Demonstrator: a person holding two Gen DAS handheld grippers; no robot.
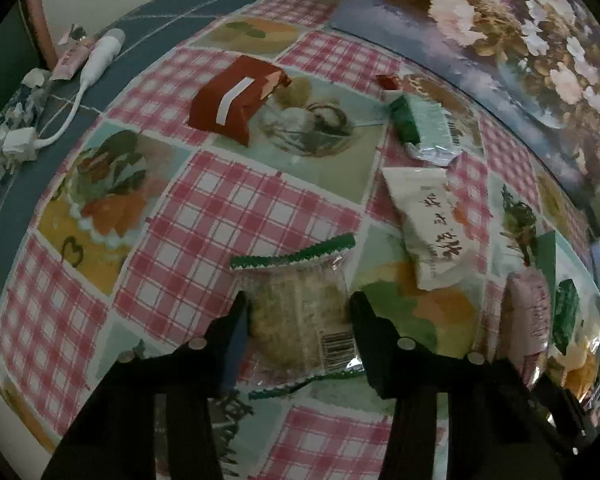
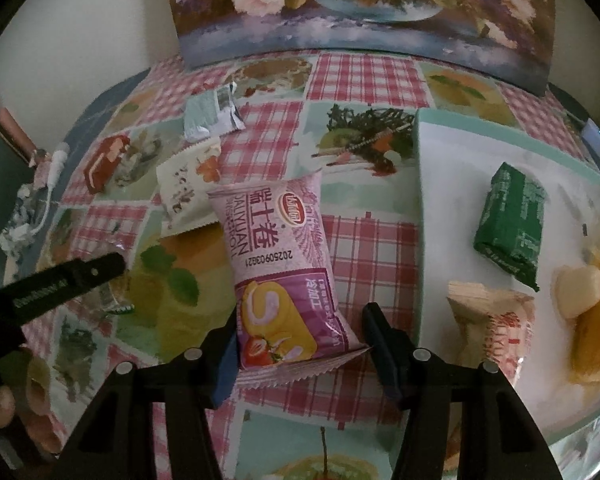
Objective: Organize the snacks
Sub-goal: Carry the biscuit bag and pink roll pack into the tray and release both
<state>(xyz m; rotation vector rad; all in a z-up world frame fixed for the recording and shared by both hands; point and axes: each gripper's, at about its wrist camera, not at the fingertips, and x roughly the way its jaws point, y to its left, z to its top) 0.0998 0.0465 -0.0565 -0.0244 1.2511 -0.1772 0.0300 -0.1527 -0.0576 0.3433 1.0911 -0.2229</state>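
On pink swiss roll packet (image 2: 284,264): "DALIYUAN", Chinese characters, code "2025090362I".

Dim room; pale wall (image 2: 80,20), floral painting (image 2: 360,4), checked tablecloth (image 1: 228,208)

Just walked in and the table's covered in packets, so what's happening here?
A person is sorting snacks with two handheld grippers. The left gripper has its fingers closed on a clear green-edged cake packet lying on the checked tablecloth. The right gripper straddles a pink Swiss roll packet. Beside it, a white tray already holds a dark green packet and other snacks.
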